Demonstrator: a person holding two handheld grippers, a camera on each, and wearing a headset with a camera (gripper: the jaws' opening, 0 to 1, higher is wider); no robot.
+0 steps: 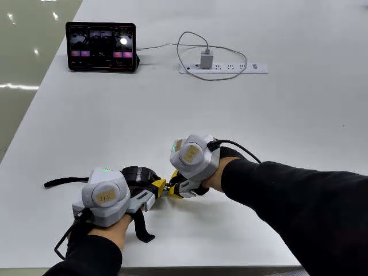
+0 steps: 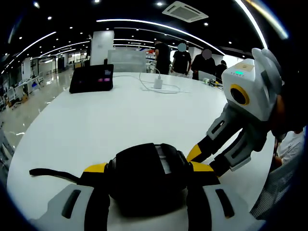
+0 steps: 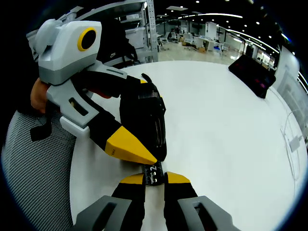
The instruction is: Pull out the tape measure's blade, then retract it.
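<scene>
Left gripper (image 2: 148, 167) around tape measure (image 3: 144, 115), right gripper (image 3: 155, 179) on blade (image 3: 154, 172).

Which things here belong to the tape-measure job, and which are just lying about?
In the job:
black round-bodied tape measure, clamped in the left gripper
its numbered blade, pinched by the right gripper

Lying about:
black tablet with lit screen
white power strip
white charger block plugged into it
</scene>
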